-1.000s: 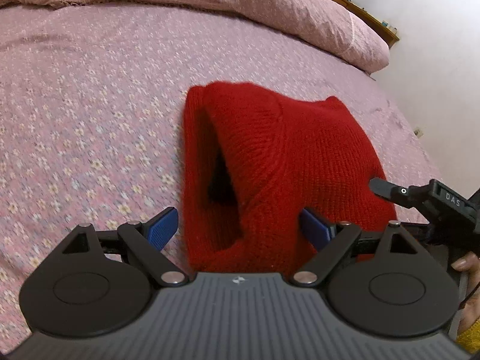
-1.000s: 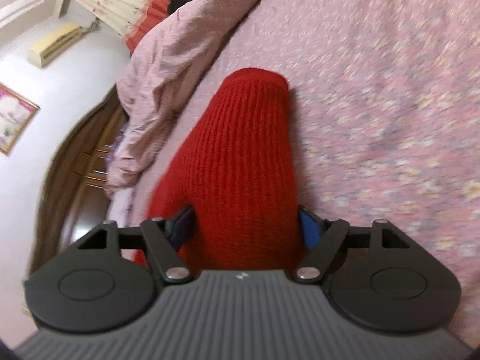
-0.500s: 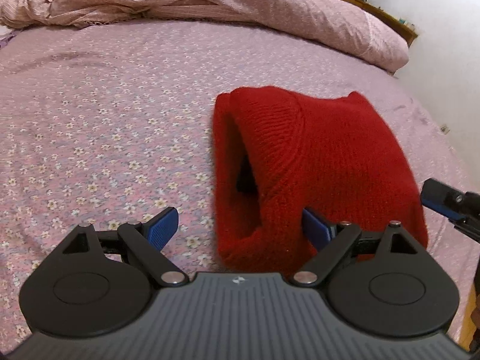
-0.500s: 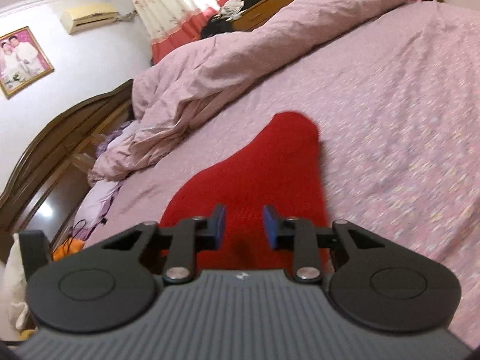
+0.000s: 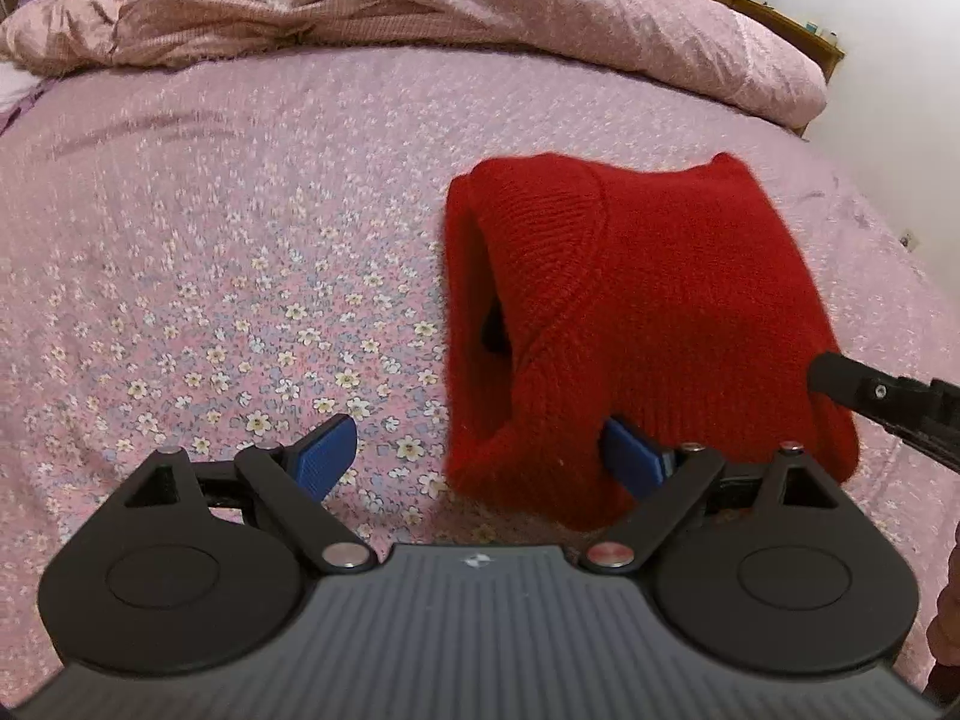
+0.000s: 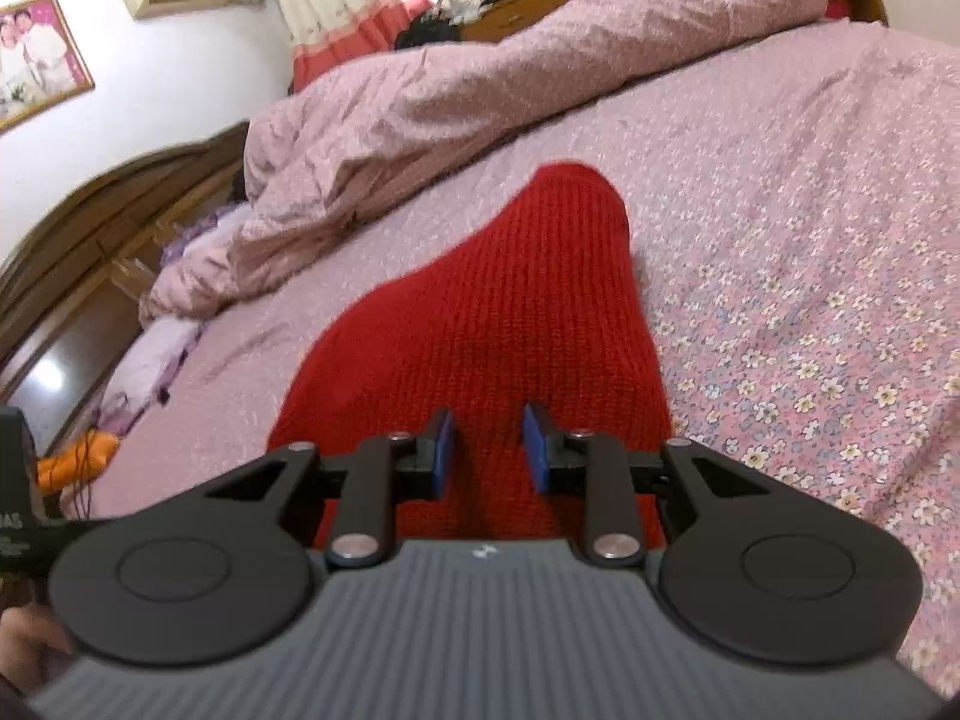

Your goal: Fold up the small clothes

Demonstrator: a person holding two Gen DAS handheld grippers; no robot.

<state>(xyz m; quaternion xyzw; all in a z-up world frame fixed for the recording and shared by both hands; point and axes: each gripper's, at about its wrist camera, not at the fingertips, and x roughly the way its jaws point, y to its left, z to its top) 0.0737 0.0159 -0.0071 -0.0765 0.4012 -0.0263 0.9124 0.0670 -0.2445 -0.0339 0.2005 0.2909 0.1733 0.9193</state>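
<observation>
The left claw (image 5: 480, 450) is held wide open. Its left pad (image 5: 327, 456) is set over bare flowered sheet (image 5: 240, 240), and its right pad (image 5: 630, 456) is pressed against the near edge of the one red knit garment (image 5: 648, 300). The right claw (image 6: 486, 450) has just been closing and is clamped narrowly on the knit, which is spread ahead of it. Open sheet is left to the left of the garment, and the bed's edge is seen to the right. Beyond, one bunched duvet (image 5: 480, 12) is laid across.
</observation>
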